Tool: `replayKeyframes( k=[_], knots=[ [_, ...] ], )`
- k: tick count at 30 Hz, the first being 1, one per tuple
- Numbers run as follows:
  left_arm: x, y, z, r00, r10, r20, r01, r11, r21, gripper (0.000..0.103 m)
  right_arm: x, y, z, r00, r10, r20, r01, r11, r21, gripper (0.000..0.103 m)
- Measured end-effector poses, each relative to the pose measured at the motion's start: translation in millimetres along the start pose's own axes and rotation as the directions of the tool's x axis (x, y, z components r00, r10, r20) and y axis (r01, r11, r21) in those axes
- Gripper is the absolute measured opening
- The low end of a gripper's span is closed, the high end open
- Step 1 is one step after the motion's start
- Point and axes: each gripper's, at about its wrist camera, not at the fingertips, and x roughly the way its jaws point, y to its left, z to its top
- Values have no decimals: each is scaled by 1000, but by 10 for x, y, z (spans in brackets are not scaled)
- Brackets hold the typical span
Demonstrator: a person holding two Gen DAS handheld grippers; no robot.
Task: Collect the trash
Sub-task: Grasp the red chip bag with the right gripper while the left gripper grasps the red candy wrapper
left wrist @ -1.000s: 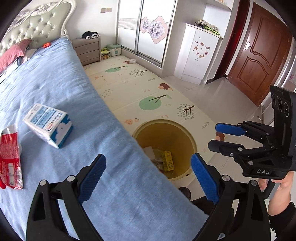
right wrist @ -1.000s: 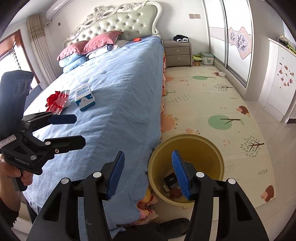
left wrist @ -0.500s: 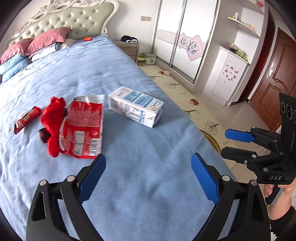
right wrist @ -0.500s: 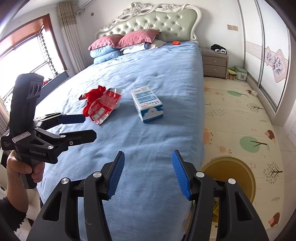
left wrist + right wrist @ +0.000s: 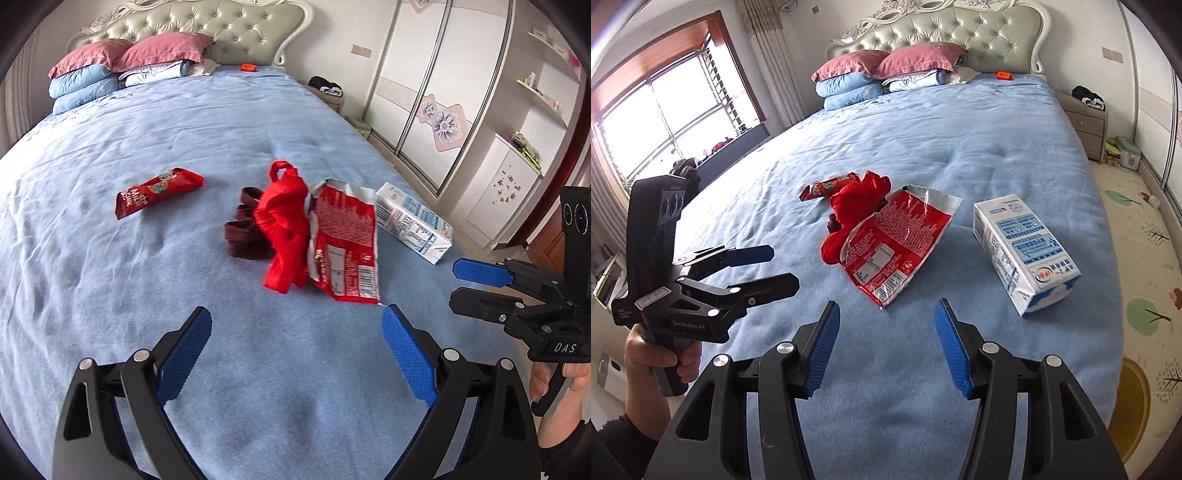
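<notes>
- Left wrist view: the left gripper (image 5: 297,325) hangs over the blue bedspread (image 5: 184,147) with its jaws spread wide and nothing between the blue pads (image 5: 184,354).
- Just ahead of it lies a flattened red snack bag (image 5: 345,243), silver inside showing at its torn top.
- A crumpled red plastic bag (image 5: 284,221) touches the snack bag's left edge; dark maroon straps (image 5: 243,229) lie against its other side.
- A red candy bar wrapper (image 5: 157,192) sits well apart to the left.
- A white-and-blue milk carton (image 5: 413,221) lies on its side right of the snack bag, near the bed's edge.
- The right gripper (image 5: 452,286) enters from the right, held in a hand (image 5: 554,384), jaws apart and empty.
- Right wrist view: the right gripper (image 5: 886,310) hovers over the bedspread (image 5: 923,129), jaws moderately apart, empty.
- The snack bag (image 5: 894,247) lies just beyond its pads, the milk carton (image 5: 1023,254) to the right.
- The red plastic bag (image 5: 857,203) and candy bar wrapper (image 5: 829,186) lie behind the snack bag.
- The left gripper (image 5: 785,267) is at the left, jaws parted and empty, gripped by a hand (image 5: 653,365).
- A yellow bin (image 5: 1130,406) stands on the floor at the lower right.
</notes>
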Motion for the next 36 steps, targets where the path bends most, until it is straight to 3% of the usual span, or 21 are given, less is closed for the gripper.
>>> replayKeyframes(
  k=[8, 14, 15, 16, 18, 19, 26, 31, 36],
  knots=[
    [193, 392, 158, 1000, 6, -2, -6, 1000, -23, 93, 558, -342, 332, 992, 92, -87, -76, 984, 163, 53],
    [333, 586, 276, 1000, 17, -14, -17, 999, -37, 93, 829, -500, 445, 974, 196, -114, -164, 957, 239, 52],
    [344, 617, 288, 1000, 20, -14, -21, 999, -38, 93, 851, -509, 455, 975, 189, -117, -157, 958, 238, 47],
    [355, 646, 300, 1000, 23, -14, -23, 999, -40, 93, 864, -508, 455, 976, 183, -116, -152, 961, 230, 31],
    [368, 704, 315, 1000, 25, -13, -26, 999, -45, 93, 853, -493, 437, 979, 170, -113, -144, 967, 209, 13],
    [377, 739, 322, 1000, 27, -13, -27, 998, -48, 93, 837, -492, 424, 980, 172, -105, -148, 968, 201, 10],
    [458, 911, 362, 999, 37, -20, -39, 996, -75, 93, 646, -394, 432, 991, 133, -33, -127, 983, 135, 2],
    [422, 998, 393, 998, 62, -8, -62, 996, -66, 93, 431, -330, 454, 995, 89, 33, -92, 990, 107, 1],
    [422, 1205, 543, 994, 113, 4, -112, 993, -47, 93, 282, -301, 476, 987, 137, 85, -146, 983, 111, 1]
  ],
)
